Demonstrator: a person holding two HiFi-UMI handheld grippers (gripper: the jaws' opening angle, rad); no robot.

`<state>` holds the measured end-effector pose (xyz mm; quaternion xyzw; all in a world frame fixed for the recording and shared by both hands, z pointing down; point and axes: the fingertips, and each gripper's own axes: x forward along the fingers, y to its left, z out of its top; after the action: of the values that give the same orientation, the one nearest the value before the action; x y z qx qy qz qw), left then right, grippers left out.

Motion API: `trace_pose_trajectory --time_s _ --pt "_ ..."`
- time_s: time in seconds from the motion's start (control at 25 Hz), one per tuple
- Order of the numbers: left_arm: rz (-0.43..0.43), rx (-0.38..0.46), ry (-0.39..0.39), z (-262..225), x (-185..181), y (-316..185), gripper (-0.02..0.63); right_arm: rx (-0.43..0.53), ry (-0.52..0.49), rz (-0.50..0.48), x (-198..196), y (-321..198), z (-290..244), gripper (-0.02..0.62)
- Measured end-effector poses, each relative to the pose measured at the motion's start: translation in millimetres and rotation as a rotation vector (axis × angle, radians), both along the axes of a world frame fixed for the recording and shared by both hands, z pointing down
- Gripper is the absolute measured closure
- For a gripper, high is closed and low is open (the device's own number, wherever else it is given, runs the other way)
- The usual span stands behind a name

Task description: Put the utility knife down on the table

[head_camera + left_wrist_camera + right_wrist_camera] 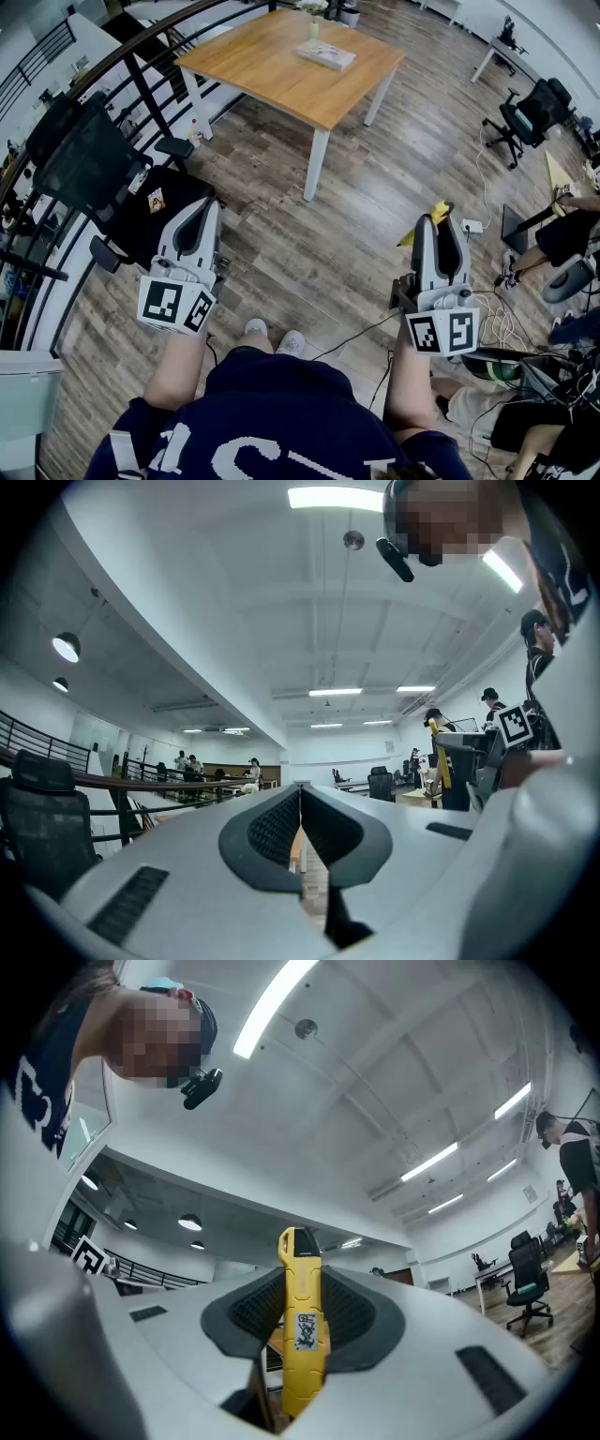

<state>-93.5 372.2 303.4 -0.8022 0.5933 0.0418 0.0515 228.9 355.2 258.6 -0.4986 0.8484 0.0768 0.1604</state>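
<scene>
A yellow utility knife (300,1326) stands upright between the jaws of my right gripper (300,1279), which is shut on it; its black tip pokes out above the fingertips. In the head view, the knife (438,209) shows as a yellow bit at the front of the right gripper (439,225), held over the wooden floor. My left gripper (194,217) is shut with nothing in it; in the left gripper view its jaws (300,799) meet along a thin slit. The wooden table (272,70) stands well ahead of both grippers, out of reach.
A book (326,55) and a small bottle (313,30) sit on the table's far side. A black office chair (98,173) stands at my left by a dark railing (141,56). Seated people (562,234), another chair (530,112) and cables (497,323) fill the right.
</scene>
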Motion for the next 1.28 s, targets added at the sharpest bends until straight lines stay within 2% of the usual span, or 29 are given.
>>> trace_pose_trajectory --time_s 0.2,0.44,0.76,1.0,1.28 --pt "0.004 -0.001 0.009 1.4 6.1 -0.3 0.591 -0.001 0.024 -0.014 -1.2 4.6 0.3 0.468" --pt "0.012 -0.007 0.007 3.6 11.9 -4.6 0.591 -0.033 -0.058 -0.054 2.9 2.9 3.6 0.466" --pt "0.006 -0.031 0.009 9.9 3.8 -28.2 0.591 -0.055 -0.066 -0.079 -11.8 -25.2 9.4 0.466" --pt "0.015 -0.031 0.024 14.8 -15.5 -86.2 0.591 -0.060 -0.049 -0.068 -25.6 -73.8 9.1 0.466" --pt "0.048 -0.020 0.031 5.9 -46.8 -195.5 0.591 -0.038 -0.023 -0.056 -64.1 -171.4 -11.7 0.466"
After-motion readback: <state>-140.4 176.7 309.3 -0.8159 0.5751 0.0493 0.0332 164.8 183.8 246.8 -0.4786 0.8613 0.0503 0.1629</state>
